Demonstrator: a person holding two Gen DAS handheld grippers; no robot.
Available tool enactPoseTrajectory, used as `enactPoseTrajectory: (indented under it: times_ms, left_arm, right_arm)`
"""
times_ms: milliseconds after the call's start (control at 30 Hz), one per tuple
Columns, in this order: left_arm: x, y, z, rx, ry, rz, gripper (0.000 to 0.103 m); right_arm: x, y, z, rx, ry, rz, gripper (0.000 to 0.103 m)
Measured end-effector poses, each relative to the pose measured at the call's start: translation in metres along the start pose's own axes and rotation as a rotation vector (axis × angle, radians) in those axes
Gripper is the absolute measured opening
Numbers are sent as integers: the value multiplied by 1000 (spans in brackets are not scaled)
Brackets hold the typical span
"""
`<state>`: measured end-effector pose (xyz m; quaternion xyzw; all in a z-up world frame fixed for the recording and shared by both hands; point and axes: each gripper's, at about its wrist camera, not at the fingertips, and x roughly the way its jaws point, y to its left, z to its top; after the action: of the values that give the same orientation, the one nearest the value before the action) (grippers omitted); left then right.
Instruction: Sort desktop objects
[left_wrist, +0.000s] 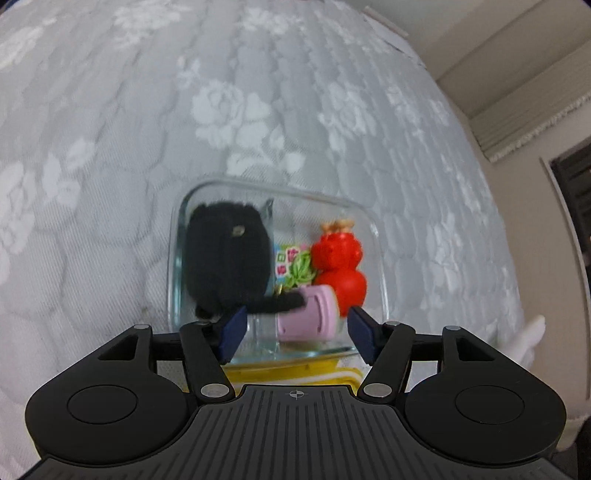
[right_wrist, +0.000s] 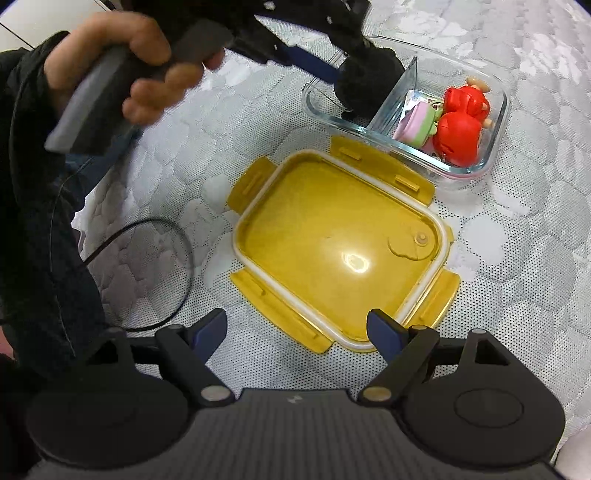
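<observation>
A clear glass container (left_wrist: 371, 236) with a divider holds a black fuzzy object (left_wrist: 225, 258) in its left compartment. The right compartment holds a red figurine (left_wrist: 341, 262), a pink cylinder (left_wrist: 314, 314) and a green-and-colourful packet (left_wrist: 295, 267). My left gripper (left_wrist: 295, 338) is open and empty just above the container's near side. In the right wrist view the same container (right_wrist: 496, 122), black object (right_wrist: 369, 83) and red figurine (right_wrist: 460, 133) show at top right. My right gripper (right_wrist: 297, 336) is open and empty over the near edge of the yellow lid (right_wrist: 332, 251).
The yellow lid lies upside down on the grey floral cloth (right_wrist: 517, 258) in front of the container. A black cable (right_wrist: 181, 273) loops at the left. A hand (right_wrist: 122, 62) holds the left gripper's handle at top left.
</observation>
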<state>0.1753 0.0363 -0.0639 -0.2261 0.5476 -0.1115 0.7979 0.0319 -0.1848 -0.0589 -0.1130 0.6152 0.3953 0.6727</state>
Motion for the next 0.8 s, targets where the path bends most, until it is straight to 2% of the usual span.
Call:
enactPoseTrajectory:
  times_ms: [167, 267, 333, 400, 467, 567, 667, 800]
  left_arm:
    - [3, 7, -2, -36, 29, -5, 65]
    - [-24, 9, 6, -9, -37, -14, 68]
    - [-37, 16, 11, -7, -62, 33, 73]
    - [-40, 29, 12, -45, -50, 85, 71]
    - [-35, 49, 7, -154, -13, 103, 65]
    - [-27, 88, -13, -410, -23, 36, 61]
    - [-13, 119, -40, -662, -88, -104, 57]
    - [6, 145, -73, -937, -226, -242, 56]
  right_arm:
    - [-1, -3, -1, 5, -4, -2, 84]
    - [-1, -5, -1, 9, -2, 1, 84]
    - [-1, -4, -1, 5, -3, 5, 84]
    - [-2, -3, -1, -1, -5, 10, 84]
    - [-3, -1, -2, -7, -10, 13, 84]
    - [-4, -1, -2, -5, -11, 7, 84]
    - [-1, -3, -2, 0, -4, 2, 84]
    - [2, -3, -2, 2, 8, 3, 84]
